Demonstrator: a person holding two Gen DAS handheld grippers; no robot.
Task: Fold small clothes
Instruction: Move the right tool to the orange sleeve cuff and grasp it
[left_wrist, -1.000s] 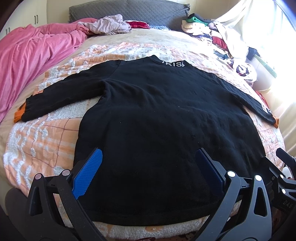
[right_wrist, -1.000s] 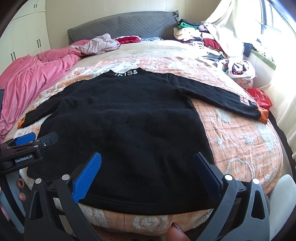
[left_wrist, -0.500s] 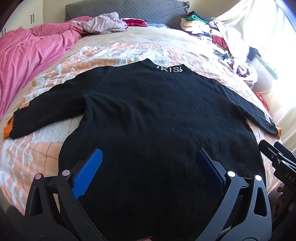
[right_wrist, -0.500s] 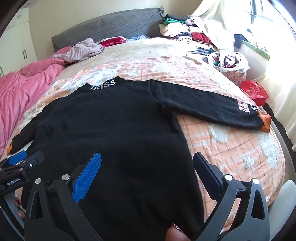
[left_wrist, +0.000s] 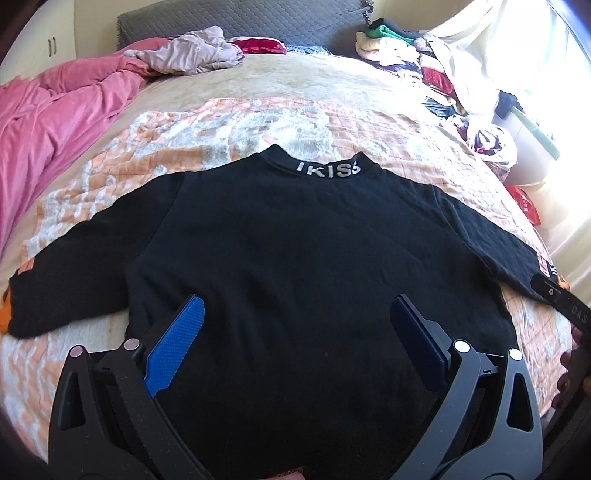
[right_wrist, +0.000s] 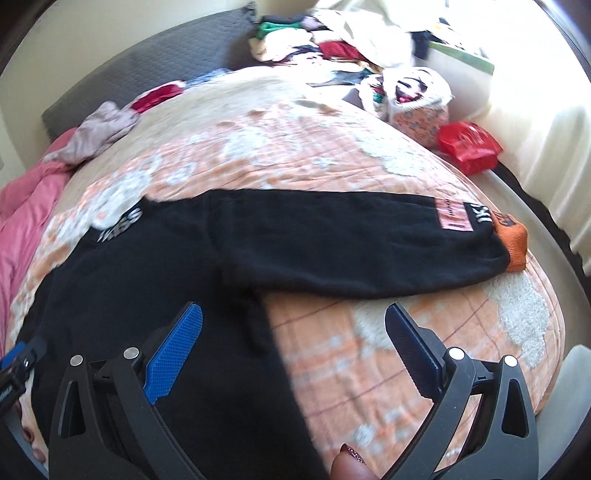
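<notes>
A black long-sleeved sweater (left_wrist: 295, 251) lies flat on the bed, collar lettering at the far end, both sleeves spread out. My left gripper (left_wrist: 295, 314) hovers open over the lower body of the sweater, nothing between its blue pads. My right gripper (right_wrist: 293, 321) is open too, above the sweater's right side edge below the armpit. The right sleeve (right_wrist: 351, 243) stretches rightward and ends in an orange cuff (right_wrist: 513, 242). The sweater (right_wrist: 155, 295) fills the left of the right wrist view. The left sleeve (left_wrist: 74, 269) runs out to the left edge.
The bed has an orange and white quilt (left_wrist: 229, 125). A pink blanket (left_wrist: 48, 122) is heaped on the left. Loose clothes (left_wrist: 192, 55) lie by the grey headboard, and a clothes pile (right_wrist: 351, 44) and a red bag (right_wrist: 469, 146) sit at the right.
Both grippers have moved forward over the sweater. The right gripper has swung to the right, so the right sleeve and its cuff now lie straight ahead of it. The sweater has not moved.
</notes>
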